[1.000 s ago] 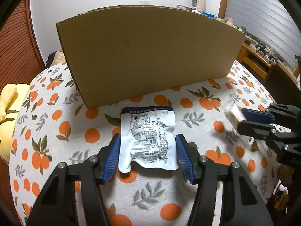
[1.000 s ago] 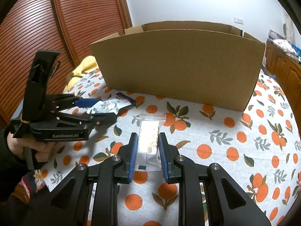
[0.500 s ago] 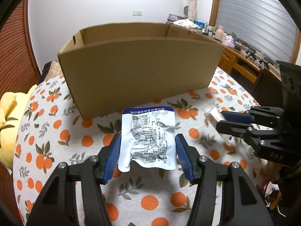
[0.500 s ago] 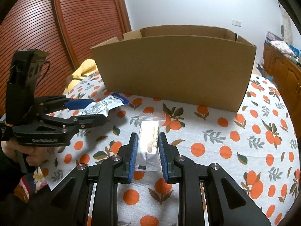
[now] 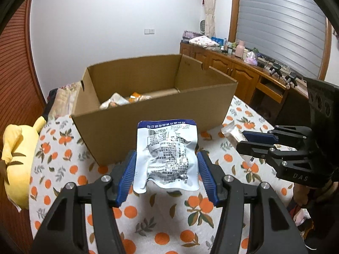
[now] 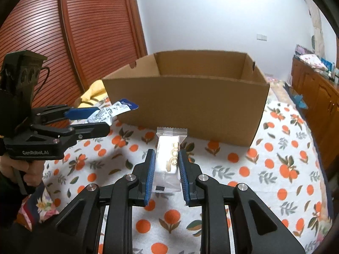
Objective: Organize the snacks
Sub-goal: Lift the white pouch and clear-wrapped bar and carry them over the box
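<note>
I am gripping a white pouch (image 5: 167, 154) in my left gripper (image 5: 167, 174) and a clear packet (image 6: 168, 158) in my right gripper (image 6: 166, 174), cardboard box (image 6: 190, 103) at twelve o'clock.

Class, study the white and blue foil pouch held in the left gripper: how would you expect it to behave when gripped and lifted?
The foil pouch is probably floppy: it is crinkled and its lower edge curls. It seems light, since the left gripper holds it by its sides alone. Its glossy film may be slippery.
</note>
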`<act>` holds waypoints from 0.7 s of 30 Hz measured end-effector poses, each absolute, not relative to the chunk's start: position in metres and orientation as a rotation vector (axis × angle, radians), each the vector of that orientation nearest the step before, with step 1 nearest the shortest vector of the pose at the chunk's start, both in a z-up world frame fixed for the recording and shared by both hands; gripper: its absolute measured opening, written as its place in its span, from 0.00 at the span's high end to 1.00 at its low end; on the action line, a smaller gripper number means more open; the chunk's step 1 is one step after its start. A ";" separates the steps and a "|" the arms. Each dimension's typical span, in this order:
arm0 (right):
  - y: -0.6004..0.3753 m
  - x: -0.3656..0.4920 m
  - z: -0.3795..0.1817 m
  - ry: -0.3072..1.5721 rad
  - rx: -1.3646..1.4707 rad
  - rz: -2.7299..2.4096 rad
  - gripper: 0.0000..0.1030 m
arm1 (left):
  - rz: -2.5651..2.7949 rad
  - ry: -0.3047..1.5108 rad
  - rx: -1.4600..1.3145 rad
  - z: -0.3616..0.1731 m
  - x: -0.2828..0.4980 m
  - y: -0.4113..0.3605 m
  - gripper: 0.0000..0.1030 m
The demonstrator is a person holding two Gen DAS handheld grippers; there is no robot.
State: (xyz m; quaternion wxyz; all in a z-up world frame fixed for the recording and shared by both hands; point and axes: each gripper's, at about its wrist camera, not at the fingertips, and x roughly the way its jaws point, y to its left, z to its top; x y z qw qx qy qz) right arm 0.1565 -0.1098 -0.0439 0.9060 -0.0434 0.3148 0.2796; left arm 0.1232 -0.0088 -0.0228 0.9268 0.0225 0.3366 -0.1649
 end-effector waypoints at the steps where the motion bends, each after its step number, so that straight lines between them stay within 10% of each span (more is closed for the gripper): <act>1: -0.110 0.158 -0.041 0.646 -0.091 0.577 0.80 | -0.337 0.686 0.047 -0.021 0.123 -0.009 0.45; 21: -0.102 0.183 0.003 0.565 -0.154 0.550 0.80 | -0.300 0.608 0.039 0.021 0.150 0.005 0.45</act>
